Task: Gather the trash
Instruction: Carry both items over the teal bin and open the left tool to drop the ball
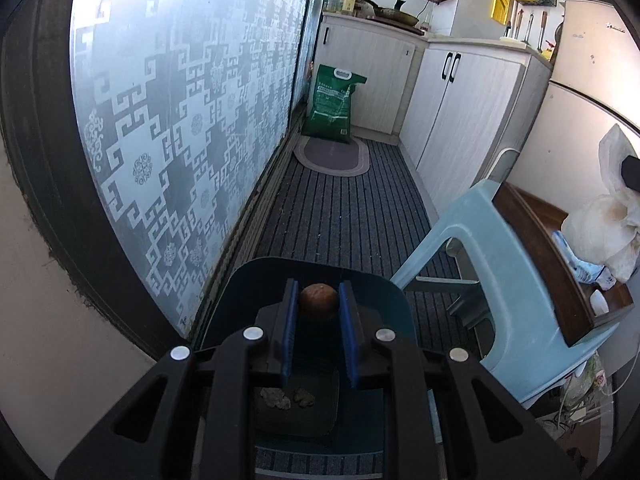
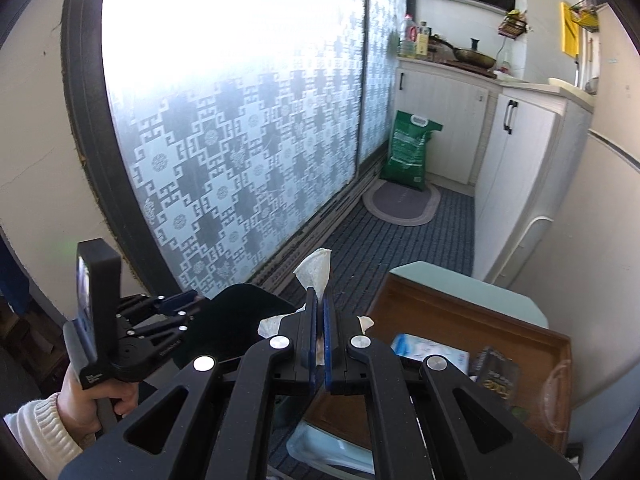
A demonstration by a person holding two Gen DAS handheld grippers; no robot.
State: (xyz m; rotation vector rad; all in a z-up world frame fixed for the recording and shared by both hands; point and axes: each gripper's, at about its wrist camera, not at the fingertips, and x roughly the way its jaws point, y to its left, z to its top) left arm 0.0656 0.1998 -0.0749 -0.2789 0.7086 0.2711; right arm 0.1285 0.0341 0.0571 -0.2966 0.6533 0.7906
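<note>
Kitchen floor, striped mat, frosted sliding door alongside. Left gripper (image 1: 319, 307) fingers pinch a brown round scrap (image 1: 318, 301) above the dark bin (image 1: 384, 292), where two crumpled bits (image 1: 286, 398) already lie. Right gripper (image 2: 319, 320) fingers press tight on a tissue (image 2: 314, 270). On the tray (image 2: 448, 316), a blue packet (image 2: 430, 350) and dark wrapper (image 2: 496, 372) remain, so collection looks partway through.

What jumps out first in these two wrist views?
The left claw grips a small brown round lump over a dark bin that already holds crumpled scraps at its bottom. The right claw is clamped on a white tissue above the bin's edge, beside a brown wooden tray of clutter. Behind both, a big frosted patterned sliding door fills the left side.
</note>
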